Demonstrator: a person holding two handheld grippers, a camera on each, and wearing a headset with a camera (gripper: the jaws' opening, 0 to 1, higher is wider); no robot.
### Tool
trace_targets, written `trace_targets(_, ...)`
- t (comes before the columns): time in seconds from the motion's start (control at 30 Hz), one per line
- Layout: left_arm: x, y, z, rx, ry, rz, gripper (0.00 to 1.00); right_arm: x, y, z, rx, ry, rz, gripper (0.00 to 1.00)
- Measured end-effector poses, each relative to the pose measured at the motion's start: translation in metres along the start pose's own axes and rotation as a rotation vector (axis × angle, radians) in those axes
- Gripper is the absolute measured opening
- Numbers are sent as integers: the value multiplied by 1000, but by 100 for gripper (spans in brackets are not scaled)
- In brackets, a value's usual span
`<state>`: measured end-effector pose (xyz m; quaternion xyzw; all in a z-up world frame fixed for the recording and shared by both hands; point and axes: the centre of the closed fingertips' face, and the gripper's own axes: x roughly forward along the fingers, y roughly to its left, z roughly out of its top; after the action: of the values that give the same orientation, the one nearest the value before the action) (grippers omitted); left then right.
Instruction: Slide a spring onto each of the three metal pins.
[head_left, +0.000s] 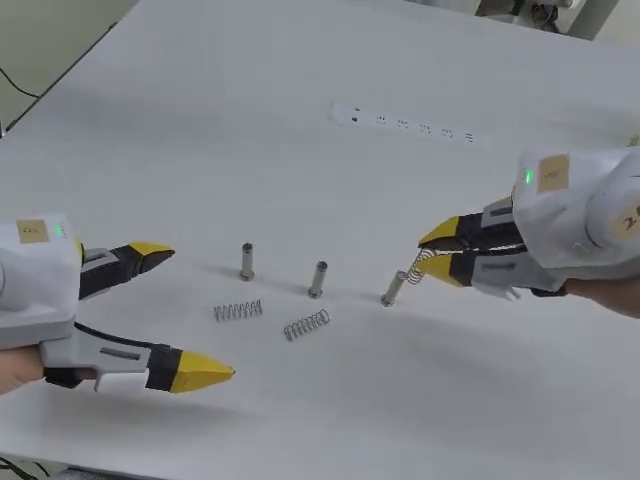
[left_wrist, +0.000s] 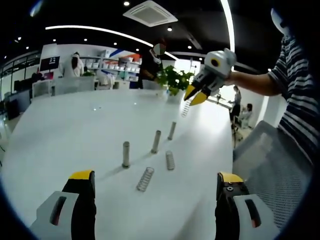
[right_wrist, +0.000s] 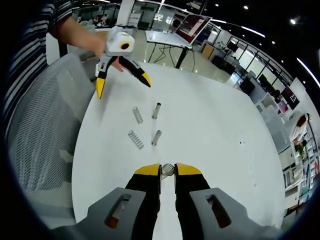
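Steel spring sits pinched in the yellow tips of our right gripper, its free end just beside the top of a leaning pin. At that pin's 9 o'clock stand a middle pin and a far pin. At their 6 o'clock, a loose spring and a second loose spring lie on the white table. Our left gripper hovers at 8 o'clock, jaws spread wide. A power strip lies at 12 o'clock.

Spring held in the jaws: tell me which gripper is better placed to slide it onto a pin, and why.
Right. The right gripper is shut on a spring close by the nearest pin; the left gripper hangs open and empty, farther off.
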<state>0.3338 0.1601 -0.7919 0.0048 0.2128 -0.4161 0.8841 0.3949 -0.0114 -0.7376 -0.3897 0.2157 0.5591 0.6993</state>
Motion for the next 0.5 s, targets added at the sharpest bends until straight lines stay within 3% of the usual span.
trace_targets(0.5,-3,3,5,6,-8,10,98,10,-10,-3,51,-6,-10,7)
